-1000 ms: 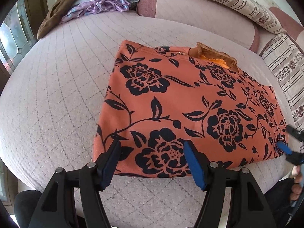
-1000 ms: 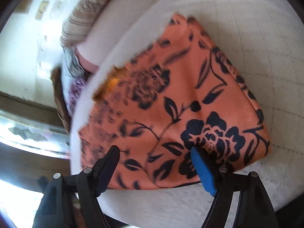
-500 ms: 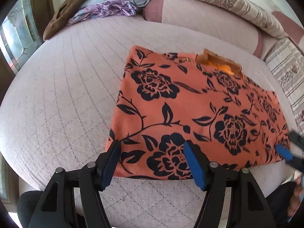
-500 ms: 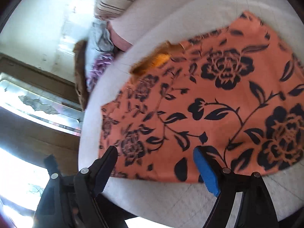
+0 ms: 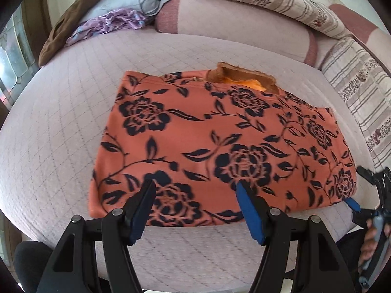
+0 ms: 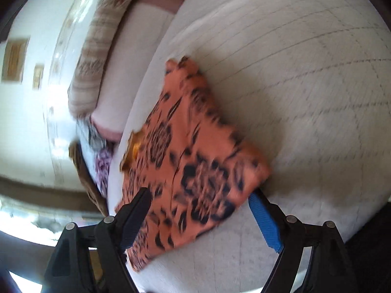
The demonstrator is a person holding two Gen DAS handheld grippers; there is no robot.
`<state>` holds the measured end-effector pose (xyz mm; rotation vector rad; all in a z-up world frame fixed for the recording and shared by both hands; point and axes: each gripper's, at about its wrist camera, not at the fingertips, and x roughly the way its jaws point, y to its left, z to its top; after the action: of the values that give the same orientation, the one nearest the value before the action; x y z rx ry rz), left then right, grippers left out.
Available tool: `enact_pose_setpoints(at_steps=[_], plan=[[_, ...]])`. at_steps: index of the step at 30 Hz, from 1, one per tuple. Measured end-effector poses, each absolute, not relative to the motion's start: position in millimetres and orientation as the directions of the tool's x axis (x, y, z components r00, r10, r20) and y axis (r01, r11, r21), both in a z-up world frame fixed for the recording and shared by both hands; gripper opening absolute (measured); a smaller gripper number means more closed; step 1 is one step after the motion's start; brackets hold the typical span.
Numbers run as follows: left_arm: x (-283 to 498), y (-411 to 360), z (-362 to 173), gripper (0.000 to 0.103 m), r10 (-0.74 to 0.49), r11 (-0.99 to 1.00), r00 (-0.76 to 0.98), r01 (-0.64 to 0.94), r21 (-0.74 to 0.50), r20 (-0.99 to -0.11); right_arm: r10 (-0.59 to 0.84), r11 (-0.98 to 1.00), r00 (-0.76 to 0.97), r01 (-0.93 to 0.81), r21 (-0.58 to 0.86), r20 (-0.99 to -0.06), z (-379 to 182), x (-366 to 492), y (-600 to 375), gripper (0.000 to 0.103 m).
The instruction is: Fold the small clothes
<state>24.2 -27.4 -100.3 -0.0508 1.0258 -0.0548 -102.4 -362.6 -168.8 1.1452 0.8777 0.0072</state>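
On the quilted bed [image 5: 61, 134], both grippers' fingers gape over the orange garment [image 5: 195, 141].

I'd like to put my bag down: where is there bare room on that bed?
Bare quilted cover lies left of the orange floral garment, and a strip between it and the pink bolster. Crowded: the clothes pile at the far left corner.

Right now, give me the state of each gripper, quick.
Left gripper: open, holding nothing, above the near edge of the orange floral garment.
Right gripper: open, holding nothing, at the garment's corner.
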Motion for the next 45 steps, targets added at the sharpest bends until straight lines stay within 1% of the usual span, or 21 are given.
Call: enact_pose_setpoints(at_steps=[7, 9, 11, 14, 20, 24, 25, 26, 28, 29, 31, 33, 34, 35, 36, 37, 38, 39, 40, 41, 45], plan=[[27.6, -36.4, -104.3, 0.069, -0.067, 0.998, 0.502, 0.037, -0.055, -0.862, 0.414, 0.471, 0.691, 0.394, 0.789, -0.592, -167.0, -96.4, -371.1, 0.083], [29.3, -36.8, -105.1, 0.069, -0.065, 0.998, 0.498, 0.035, -0.055, -0.864, 0.405, 0.487, 0.689, 0.394, 0.780, -0.601, -163.6, -94.2, -363.9, 0.081], [31.6, -36.9, -105.6, 0.069, -0.065, 0.998, 0.498, 0.035, -0.055, -0.865, 0.391, 0.502, 0.687, 0.399, 0.767, -0.613, -160.6, -93.7, -364.1, 0.074], [34.4, -37.8, -106.8, 0.069, -0.064, 0.998, 0.500, 0.033, -0.054, -0.864, 0.379, 0.525, 0.683, 0.398, 0.752, -0.625, -159.4, -93.3, -362.5, 0.073], [40.8, -44.8, -106.9, 0.069, -0.089, 0.996, 0.506, 0.038, -0.081, -0.858, 0.370, 0.563, 0.662, 0.399, 0.724, -0.652, -161.5, -86.7, -357.8, 0.077], [48.2, -58.0, -112.4, 0.069, -0.091, 0.996, 0.503, 0.065, -0.068, -0.860, 0.363, 0.594, 0.659, 0.381, 0.709, -0.659, -158.8, -85.2, -354.8, 0.076], [51.3, -62.1, -117.4, 0.070, -0.079, 0.996, 0.500, 0.072, -0.049, -0.862, 0.358, 0.612, 0.656, 0.373, 0.698, -0.665, -157.6, -84.1, -353.2, 0.072], [55.8, -66.3, -126.1, 0.070, -0.057, 0.997, 0.484, 0.078, -0.021, -0.873, 0.349, 0.633, 0.649, 0.368, 0.681, -0.676, -156.7, -82.8, -351.1, 0.055], [66.1, -72.2, -149.2, 0.070, -0.014, 0.996, 0.426, 0.081, 0.022, -0.905, 0.335, 0.668, 0.615, 0.379, 0.640, -0.714, -159.5, -78.8, -347.4, 0.030], [66.4, -74.4, -152.6, 0.073, -0.002, 0.995, 0.441, 0.088, 0.041, -0.898, 0.338, 0.668, 0.603, 0.387, 0.636, -0.722, -162.3, -77.9, -347.4, 0.029], [64.0, -79.4, -145.1, 0.073, 0.011, 0.993, 0.448, 0.100, 0.062, -0.894, 0.329, 0.672, 0.603, 0.392, 0.629, -0.727, -159.8, -78.7, -347.6, 0.029], [60.0, -80.4, -132.4, 0.073, -0.032, 0.994, 0.480, 0.104, 0.020, -0.877, 0.326, 0.675, 0.618, 0.378, 0.633, -0.716, -151.4, -80.3, -347.5, 0.032], [58.0, -80.6, -126.7, 0.073, -0.042, 0.995, 0.504, 0.099, 0.009, -0.863, 0.328, 0.669, 0.630, 0.371, 0.644, -0.704, -147.5, -81.4, -348.7, 0.043], [57.6, -81.8, -124.6, 0.073, -0.052, 0.995, 0.512, 0.098, -0.001, -0.858, 0.332, 0.661, 0.635, 0.370, 0.652, -0.697, -147.2, -80.9, -350.1, 0.081], [58.9, -83.1, -126.3, 0.073, -0.059, 0.995, 0.506, 0.101, -0.009, -0.861, 0.334, 0.653, 0.641, 0.371, 0.660, -0.691, -148.3, -80.6, -351.4, 0.092], [61.7, -85.7, -132.3, 0.073, -0.056, 0.994, 0.486, 0.108, -0.004, -0.872, 0.328, 0.638, 0.655, 0.377, 0.671, -0.680, -152.0, -80.7, -354.0, 0.092], [64.7, -88.3, -140.6, 0.073, -0.038, 0.993, 0.462, 0.114, 0.017, -0.886, 0.332, 0.632, 0.660, 0.375, 0.679, -0.674, -154.6, -79.9, -354.9, 0.083], [66.6, -89.6, -148.3, 0.073, -0.014, 0.992, 0.444, 0.121, 0.044, -0.896, 0.348, 0.639, 0.654, 0.359, 0.680, -0.672, -157.7, -76.2, -355.0, 0.063], [65.7, -92.3, -149.1, 0.073, -0.001, 0.989, 0.457, 0.131, 0.066, -0.889, 0.362, 0.640, 0.634, 0.364, 0.677, -0.683, -159.4, -73.7, -355.1, 0.016], [64.7, -94.0, -146.5, 0.073, 0.001, 0.989, 0.462, 0.130, 0.069, -0.887, 0.383, 0.630, 0.620, 0.367, 0.684, -0.685, -160.0, -72.6, -355.2, 0.017], [59.2, -96.6, -124.8, 0.073, -0.047, 0.992, 0.531, 0.123, 0.022, -0.846, 0.276, 0.763, 0.660, 0.292, 0.577, -0.699, -114.4, -81.6, -339.1, 0.016]])
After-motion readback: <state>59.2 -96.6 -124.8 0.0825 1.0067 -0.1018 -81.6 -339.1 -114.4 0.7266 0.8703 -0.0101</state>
